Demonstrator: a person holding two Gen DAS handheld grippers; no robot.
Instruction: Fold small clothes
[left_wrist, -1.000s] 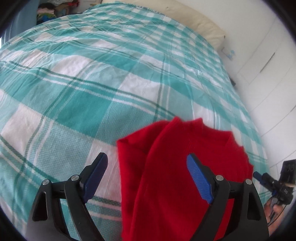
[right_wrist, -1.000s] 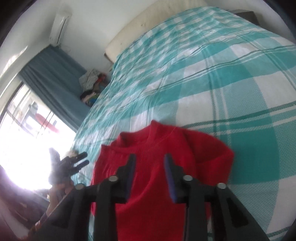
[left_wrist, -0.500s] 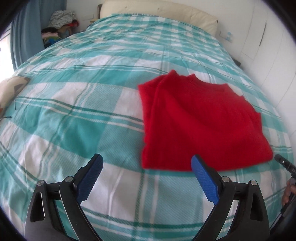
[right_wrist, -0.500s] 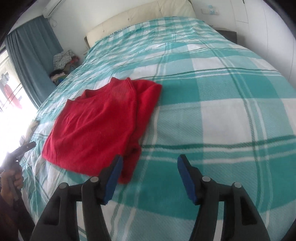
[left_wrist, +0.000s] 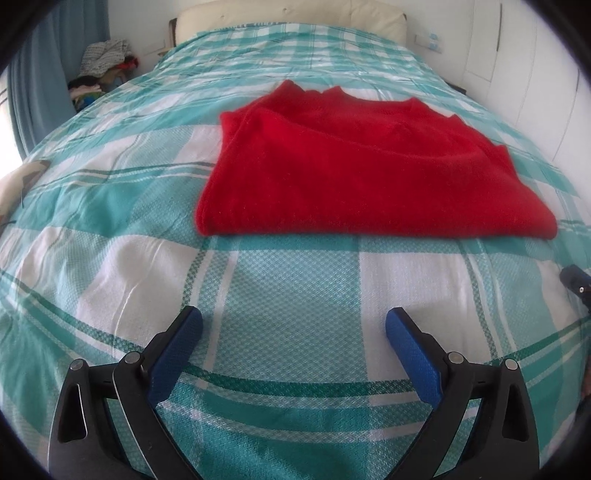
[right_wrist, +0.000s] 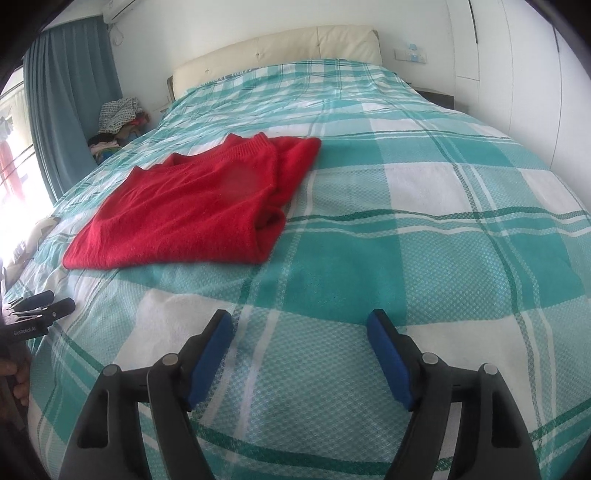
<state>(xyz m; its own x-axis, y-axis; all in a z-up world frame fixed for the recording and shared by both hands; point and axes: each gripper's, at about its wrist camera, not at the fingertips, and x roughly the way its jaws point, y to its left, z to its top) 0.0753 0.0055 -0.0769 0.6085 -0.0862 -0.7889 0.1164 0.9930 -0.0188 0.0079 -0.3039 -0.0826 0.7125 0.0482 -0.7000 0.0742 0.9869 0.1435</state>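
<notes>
Sweater (left_wrist: 369, 173) looks folded on the bed (left_wrist: 295, 288); my left claw (left_wrist: 293, 336) and right claw (right_wrist: 299, 343) are both opening, empty.

The left hand-held gripper (left_wrist: 293, 328) is showing two black plastic arms with triangular cut-outs, silver round pivot screws and flat blue pads (left_wrist: 173, 354). The right hand-held gripper (right_wrist: 299, 332) is built the same way, its blue pads (right_wrist: 388, 362) sitting on black fingers. In the right wrist view, the left one's black body is carrying small white lettering.
</notes>
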